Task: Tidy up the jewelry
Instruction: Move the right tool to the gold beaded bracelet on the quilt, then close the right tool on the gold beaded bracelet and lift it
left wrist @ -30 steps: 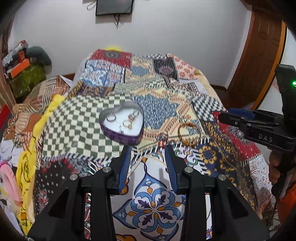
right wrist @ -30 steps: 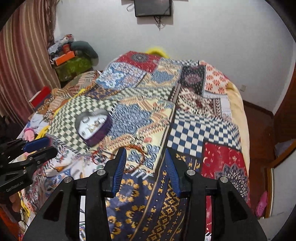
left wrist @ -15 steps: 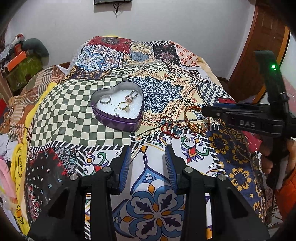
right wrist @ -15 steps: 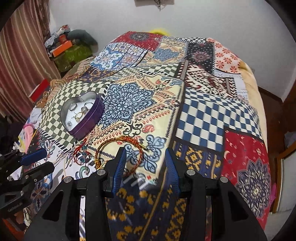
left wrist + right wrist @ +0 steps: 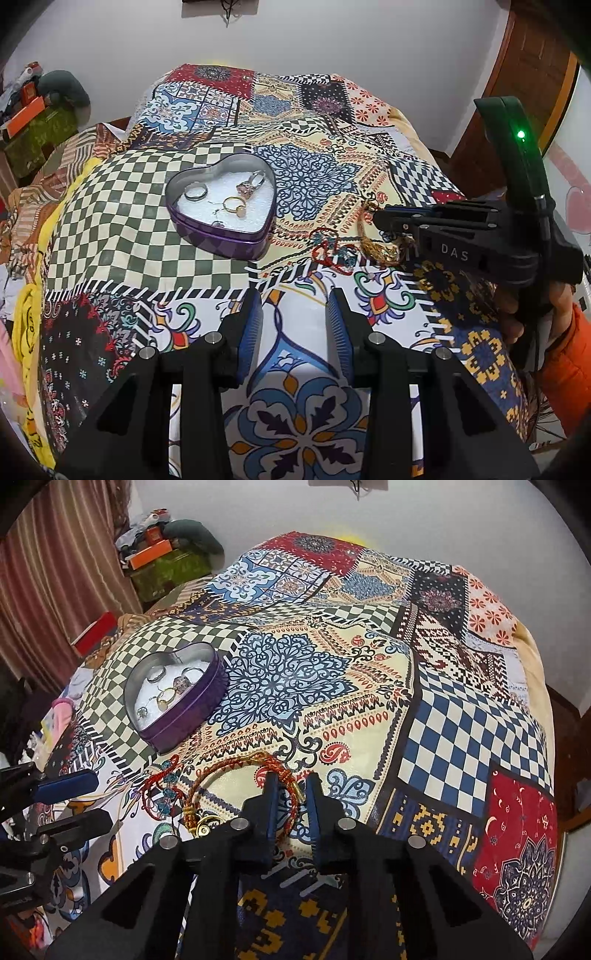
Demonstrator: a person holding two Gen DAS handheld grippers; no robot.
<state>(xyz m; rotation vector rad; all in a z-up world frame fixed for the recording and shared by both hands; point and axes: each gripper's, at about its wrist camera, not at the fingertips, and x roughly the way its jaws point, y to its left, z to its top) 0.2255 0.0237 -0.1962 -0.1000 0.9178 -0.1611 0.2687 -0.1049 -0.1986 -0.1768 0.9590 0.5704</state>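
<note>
Your right tongs [image 5: 293, 777] are closing around the braided bracelet [image 5: 221, 768]. Its cord sits between the jaws, and a gap still shows on either side. The bracelet lies flat on the patchwork bed [image 5: 461, 720], near the front edge. A red cord bracelet [image 5: 155, 782] lies right beside it on the left, tangled against it. The purple heart tin [image 5: 184, 723] sits further back to the left, apart from both, with rings [image 5: 168, 696] inside. Your left tongs [image 5: 295, 295] are partly open with nothing between them, above bare bedspread just in front of the bracelets. Clutter is piled beside the bed [image 5: 162, 550].
</note>
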